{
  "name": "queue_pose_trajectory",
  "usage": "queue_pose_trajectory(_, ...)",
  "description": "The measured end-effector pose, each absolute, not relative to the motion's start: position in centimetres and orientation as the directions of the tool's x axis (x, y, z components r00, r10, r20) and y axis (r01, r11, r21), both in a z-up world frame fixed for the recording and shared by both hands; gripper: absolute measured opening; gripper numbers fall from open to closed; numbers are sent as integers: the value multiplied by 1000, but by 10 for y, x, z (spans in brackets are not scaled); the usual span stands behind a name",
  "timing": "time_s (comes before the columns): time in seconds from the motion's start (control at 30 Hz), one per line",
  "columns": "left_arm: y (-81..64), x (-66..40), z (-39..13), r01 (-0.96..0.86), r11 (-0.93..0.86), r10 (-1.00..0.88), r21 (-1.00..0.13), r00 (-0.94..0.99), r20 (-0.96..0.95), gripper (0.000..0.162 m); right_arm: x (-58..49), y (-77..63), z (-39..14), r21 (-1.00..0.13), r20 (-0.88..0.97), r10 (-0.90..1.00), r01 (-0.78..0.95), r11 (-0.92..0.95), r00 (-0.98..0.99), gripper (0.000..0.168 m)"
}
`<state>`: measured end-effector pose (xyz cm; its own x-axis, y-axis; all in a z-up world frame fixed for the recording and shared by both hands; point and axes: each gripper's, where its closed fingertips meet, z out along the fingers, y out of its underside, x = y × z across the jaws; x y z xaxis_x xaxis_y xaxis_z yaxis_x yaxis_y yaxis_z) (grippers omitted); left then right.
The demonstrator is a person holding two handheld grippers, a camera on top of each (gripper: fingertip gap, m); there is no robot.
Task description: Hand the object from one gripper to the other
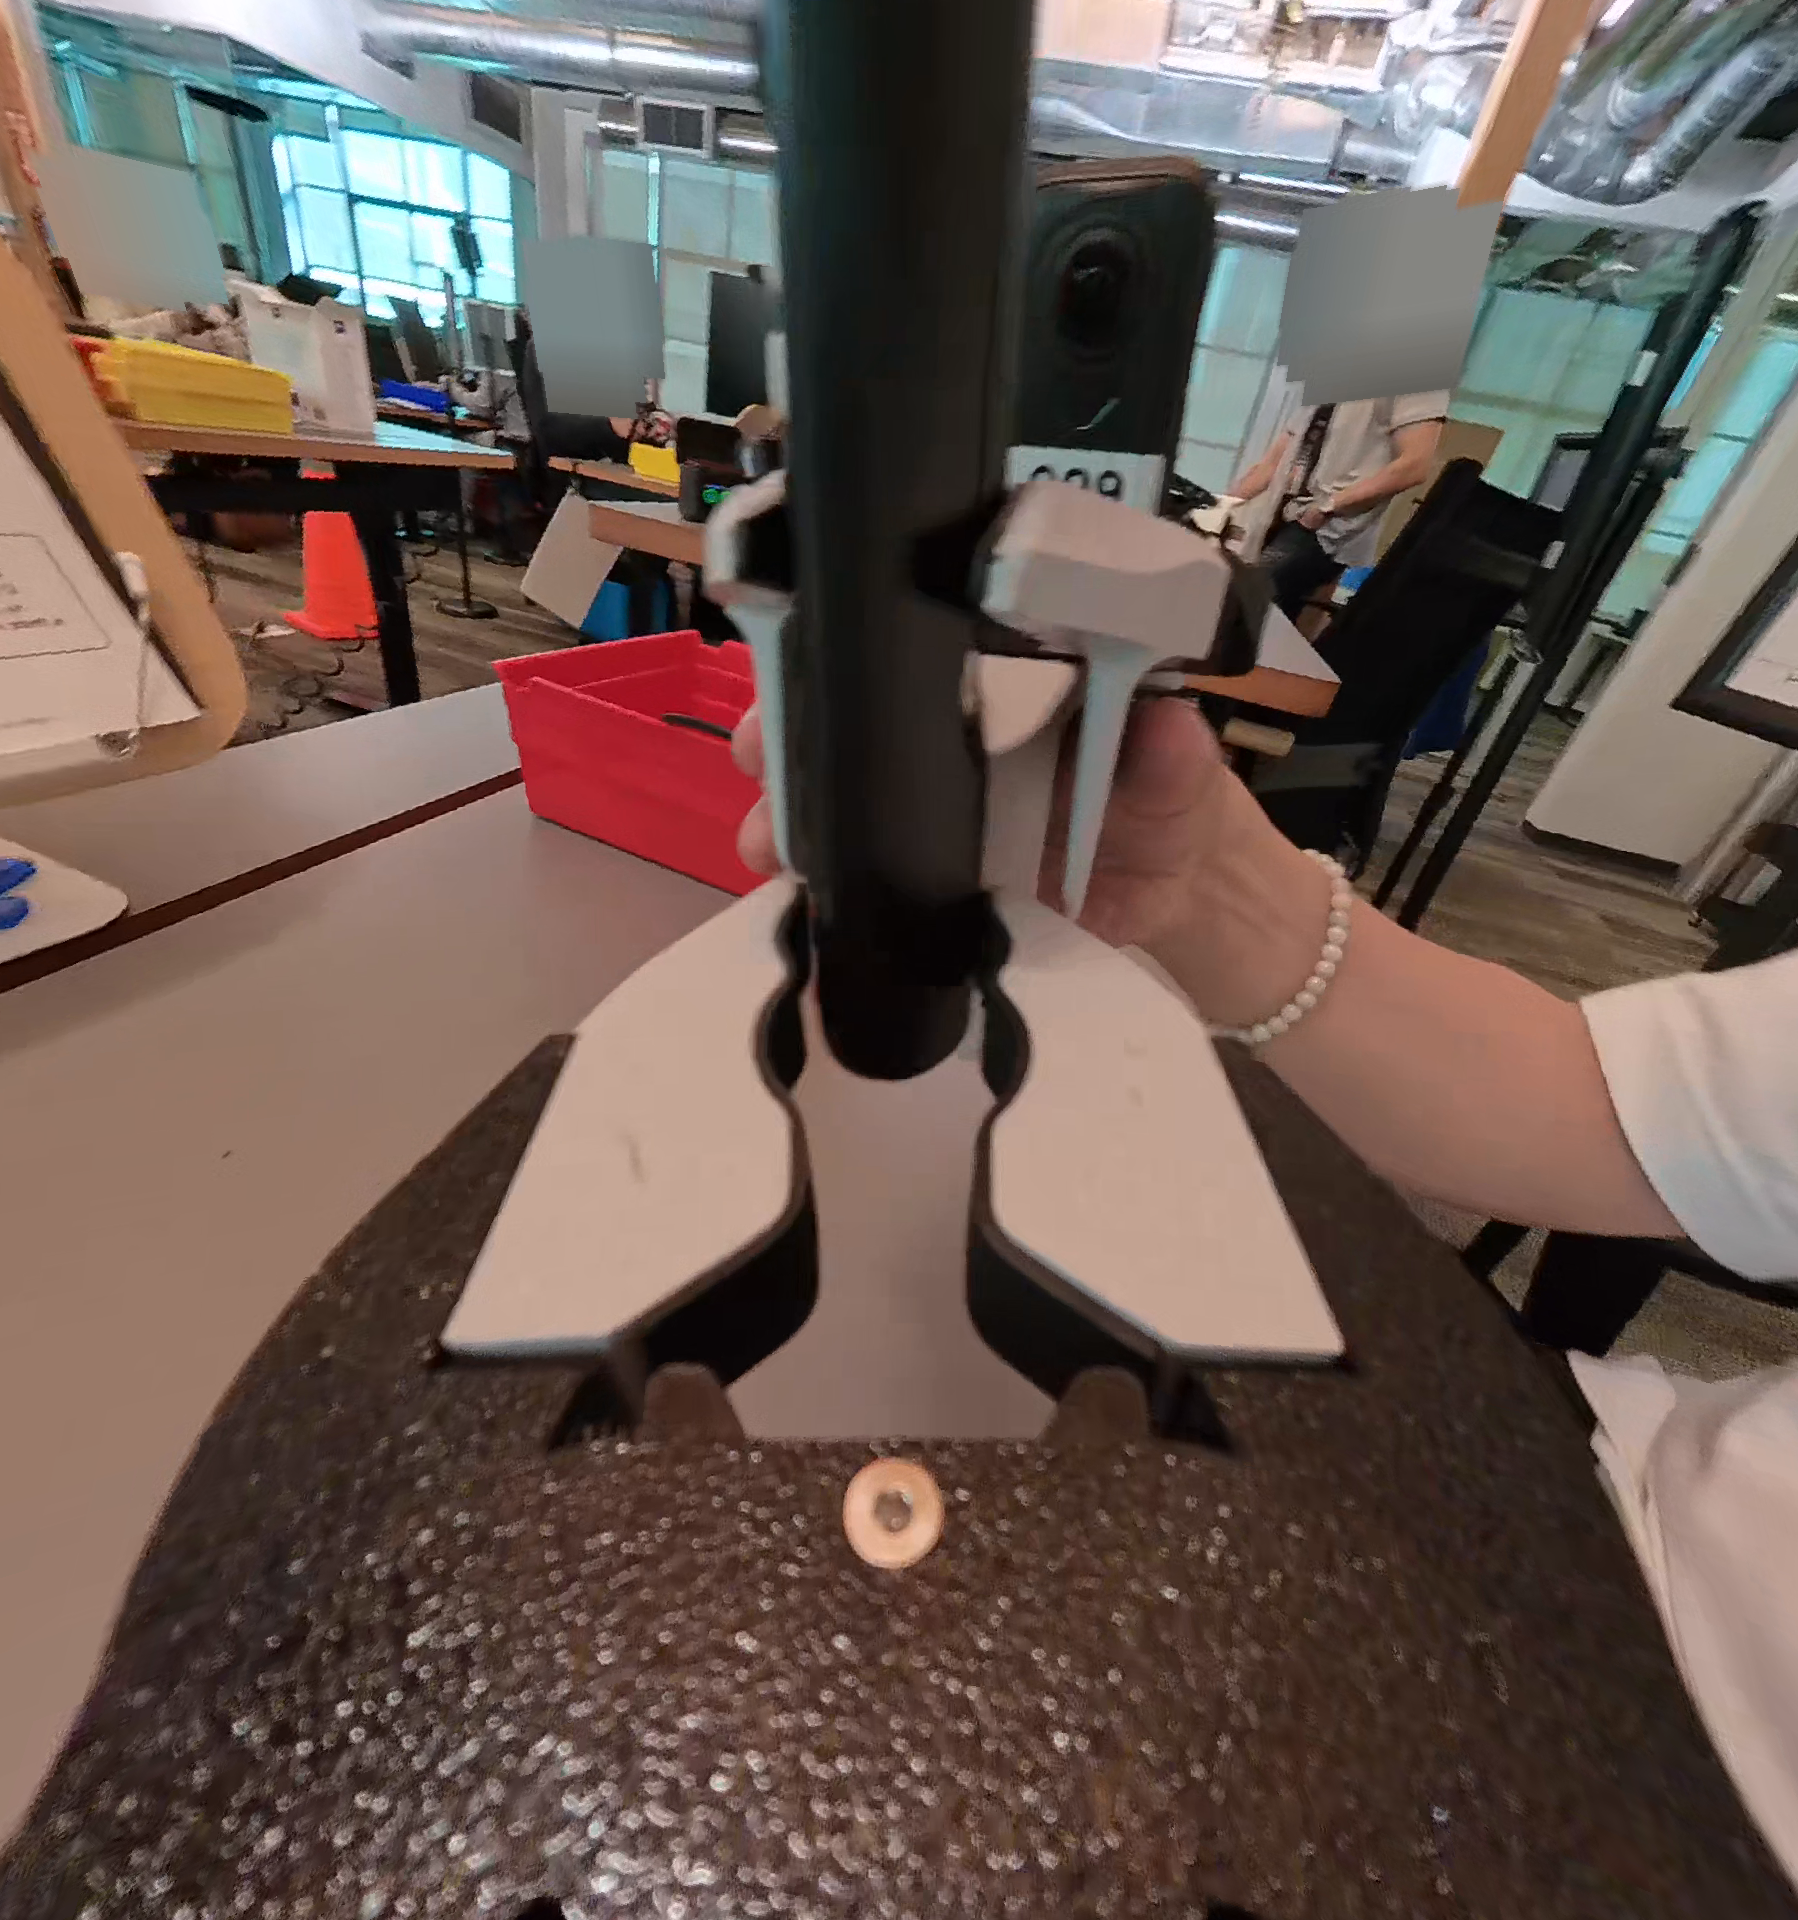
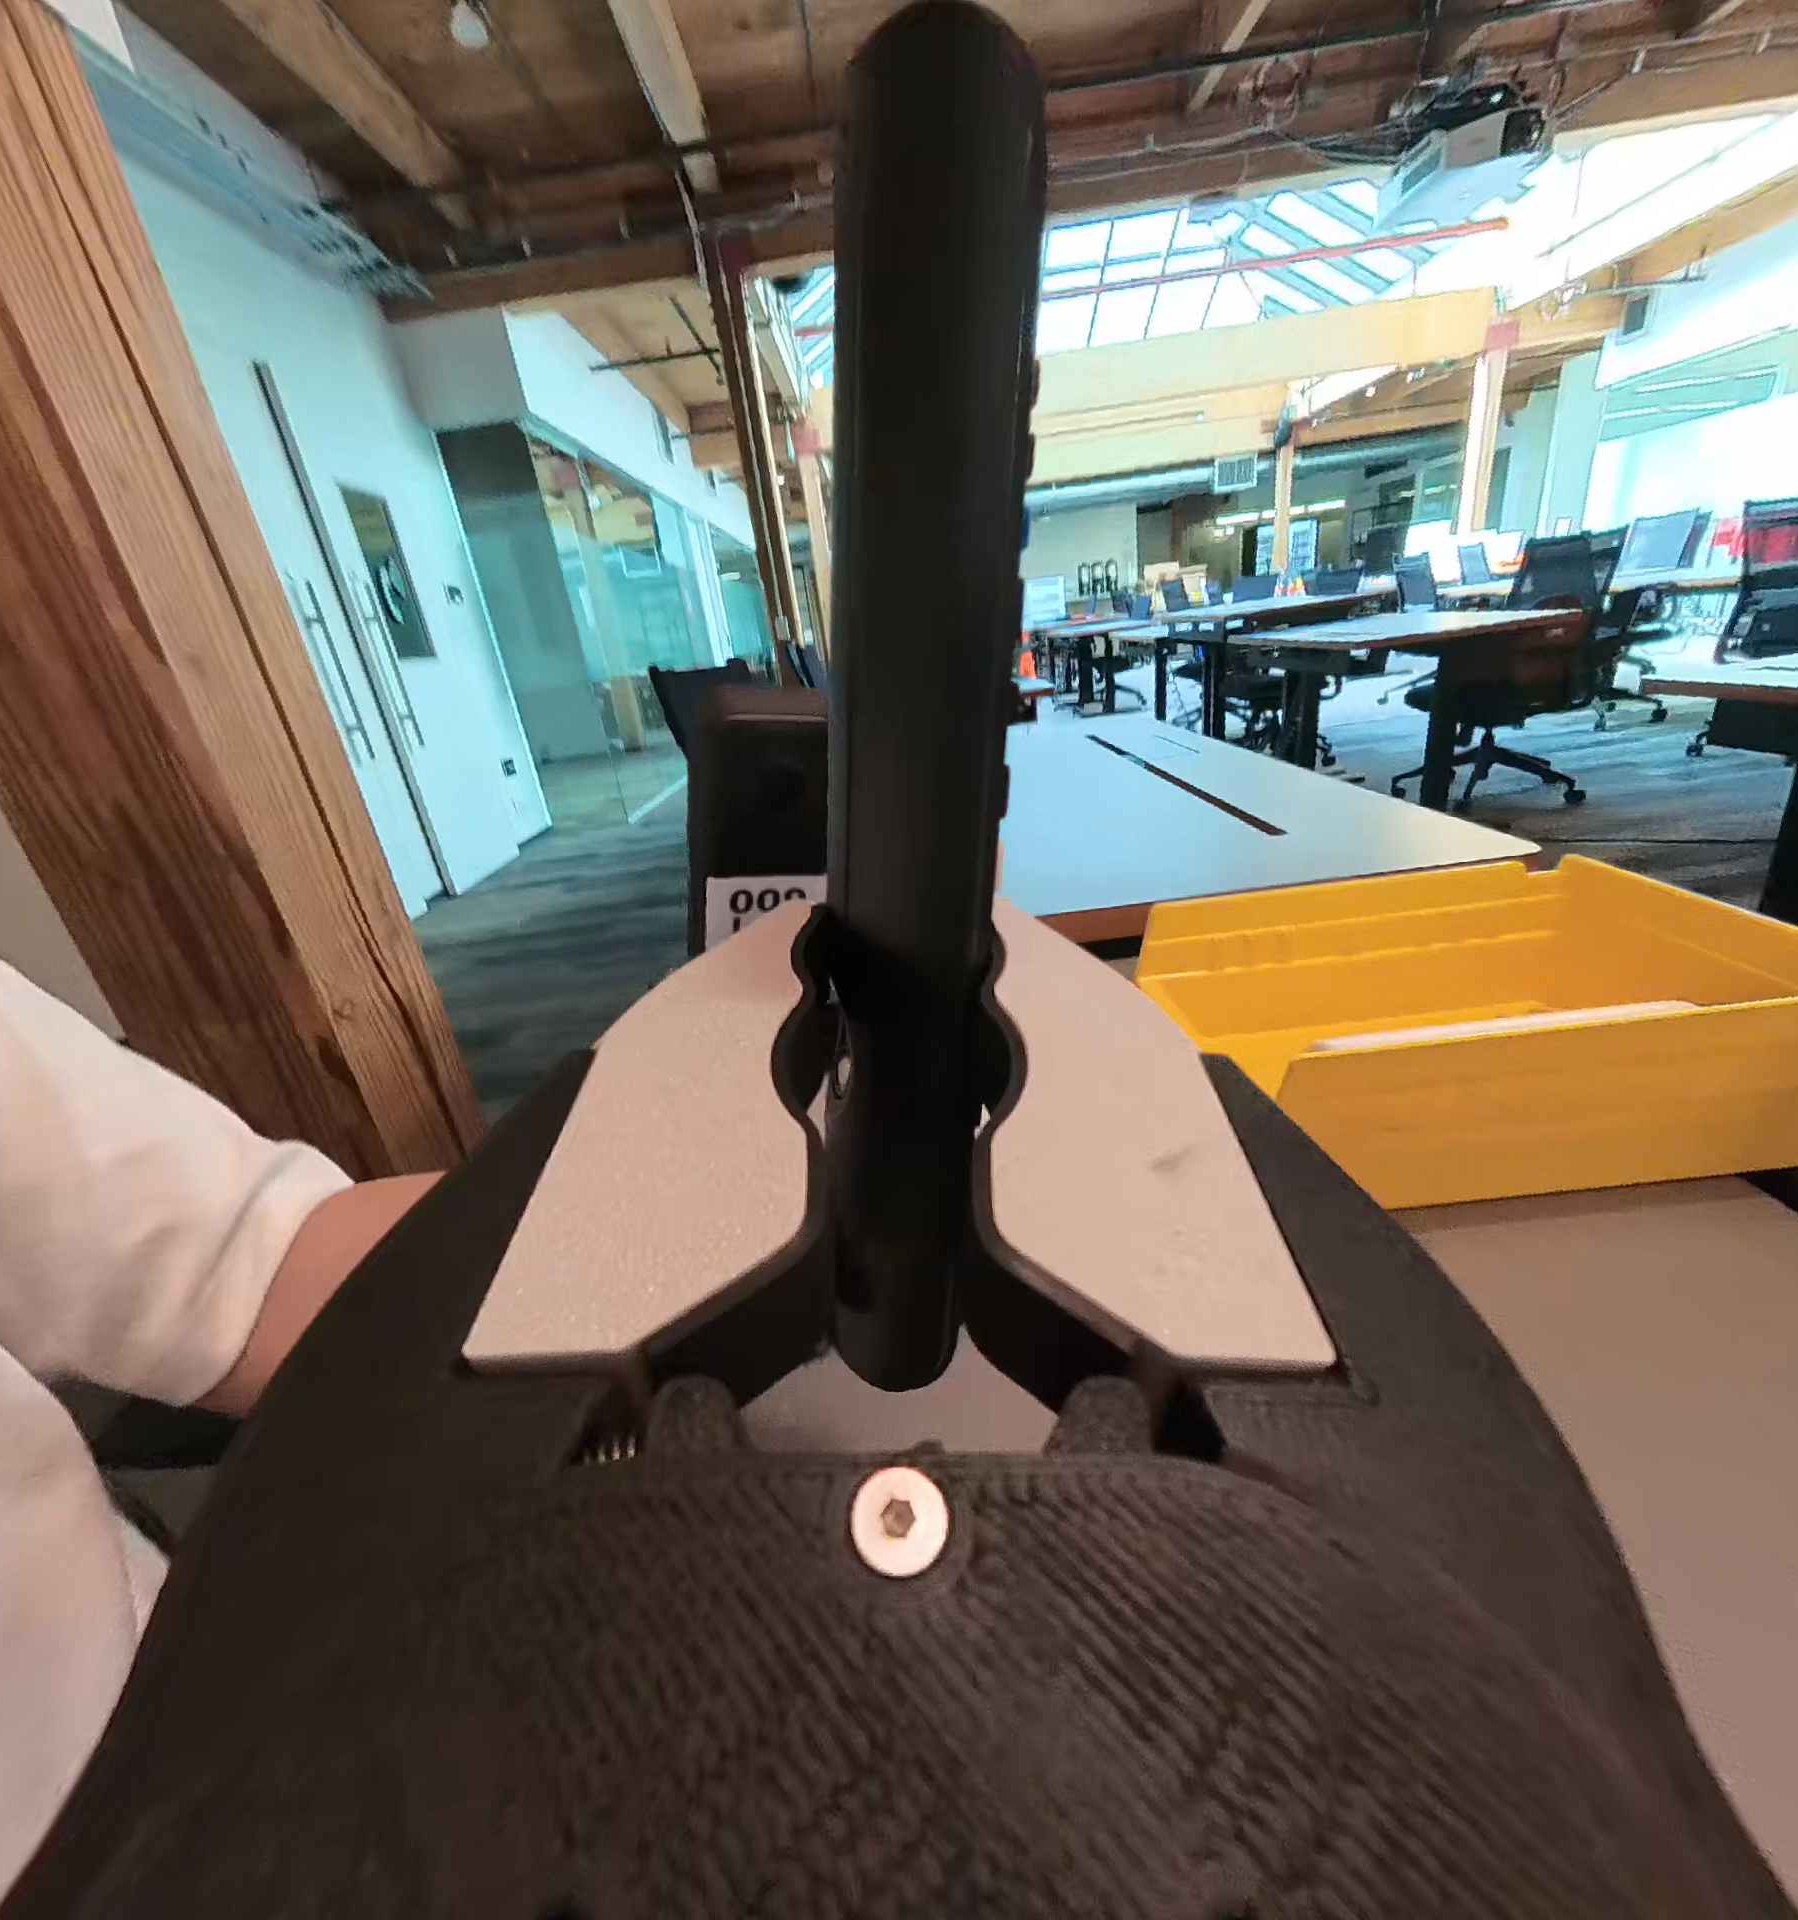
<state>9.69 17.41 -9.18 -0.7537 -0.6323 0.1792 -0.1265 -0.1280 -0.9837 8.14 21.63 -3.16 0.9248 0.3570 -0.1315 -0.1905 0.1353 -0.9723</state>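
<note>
Between my two grippers, the black tube (image 1: 900,520) is standing upright, running straight up through the middle of both wrist views. I am seeing my left gripper (image 1: 895,966) closing narrowly on the tube's lower end, its black fingertips (image 1: 786,997) pressing the tube from either side. Farther along the tube, my right gripper (image 1: 931,665) is clamping it too, seen from the front, with the person's hand (image 1: 1175,821) wrapping around its handle. From the right wrist view, my right gripper (image 2: 900,1039) is squeezing the tube (image 2: 926,571) near its bottom, jaws narrow. Far left of the tube a red bin (image 1: 625,748) is sitting on the table (image 1: 251,1039); a yellow bin (image 2: 1497,1029) is sitting at the right.
</note>
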Motion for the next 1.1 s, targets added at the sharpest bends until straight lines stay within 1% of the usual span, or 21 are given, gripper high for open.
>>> queue_pose_trajectory(0.03, 172, 95, -92, -114, -117, -624, -986, -764, 163, 25, 81, 217, -32, -968, -143, 357, -206, 146, 923, 25)
queue_pose_trajectory(0.13, 174, 97, -97, -95, -74, -629, -993, -768, 120, 24, 82, 215, -37, -972, -137, 354, -194, 133, 925, 25)
queue_pose_trajectory(0.2, 182, 106, -103, -72, -31, -698, -997, -713, 73, 24, 91, 217, -44, -982, -136, 279, -167, 92, 951, 29)
queue_pose_trajectory(0.27, 194, 116, -109, -67, 48, -784, -997, -621, 4, 23, 108, 216, -44, -990, -99, 133, -111, 84, 986, 39)
queue_pose_trajectory(0.33, 210, 126, -111, -59, 137, -869, -989, -487, -92, 23, 125, 211, -34, -987, -112, -24, -109, 115, 993, 56)
queue_pose_trajectory(0.37, 219, 129, -110, -53, 193, -901, -980, -406, -156, 23, 128, 209, -27, -984, -122, -69, -112, 137, 990, 63)
queue_pose_trajectory(0.4, 228, 132, -109, -48, 261, -919, -964, -317, -233, 23, 129, 207, -20, -981, -136, -107, -119, 155, 985, 67)
queue_pose_trajectory(0.43, 237, 134, -107, -46, 331, -923, -943, -225, -313, 23, 130, 206, -15, -979, -143, -145, -119, 162, 979, 68)
queue_pose_trajectory(0.5, 248, 134, -104, -59, 444, -895, -894, -85, -438, 23, 125, 213, -10, -980, -148, -187, -119, 158, 971, 77)
queue_pose_trajectory(0.57, 253, 134, -101, -67, 511, -858, -857, 19, -513, 23, 117, 224, -9, -983, -141, -211, -112, 144, 967, 80)
queue_pose_trajectory(0.63, 254, 134, -101, -74, 535, -839, -842, 70, -539, 23, 121, 231, -8, -986, -116, -295, -73, 151, 948, 82)
queue_pose_trajectory(0.67, 255, 133, -100, -75, 536, -837, -841, 89, -541, 23, 126, 231, -7, -987, -95, -343, -43, 154, 934, 74)
queue_pose_trajectory(0.7, 255, 133, -98, -68, 528, -841, -847, 101, -532, 23, 130, 229, -5, -986, -63, -380, 0, 164, 923, 52)
queue_pose_trajectory(0.73, 256, 132, -98, -70, 516, -848, -854, 100, -521, 23, 128, 230, -3, -985, -47, -369, 19, 174, 928, 52)
queue_pose_trajectory(0.77, 257, 132, -99, -80, 510, -850, -856, 100, -516, 23, 128, 232, -6, -986, -73, -353, -15, 164, 933, 53)
queue_pose_trajectory(0.83, 259, 133, -101, -75, 506, -854, -859, 98, -511, 23, 126, 235, -7, -991, -32, -325, 12, 133, 945, 51)
queue_pose_trajectory(0.93, 252, 135, -105, -60, 474, -879, -879, 19, -476, 25, 124, 236, -9, -995, 3, -282, 31, 92, 959, 51)
queue_pose_trajectory(1.0, 242, 135, -104, -11, 455, -888, -891, -82, -452, 30, 119, 234, -7, -996, 42, -233, 59, 70, 972, 51)
queue_pose_trajectory(1.07, 230, 130, -101, 41, 391, -890, -920, -239, -389, 37, 109, 231, -4, -994, 95, -133, 100, 34, 987, 51)
queue_pose_trajectory(1.1, 224, 125, -100, 42, 326, -882, -945, -346, -319, 49, 103, 229, -4, -994, 108, -72, 109, 13, 992, 51)
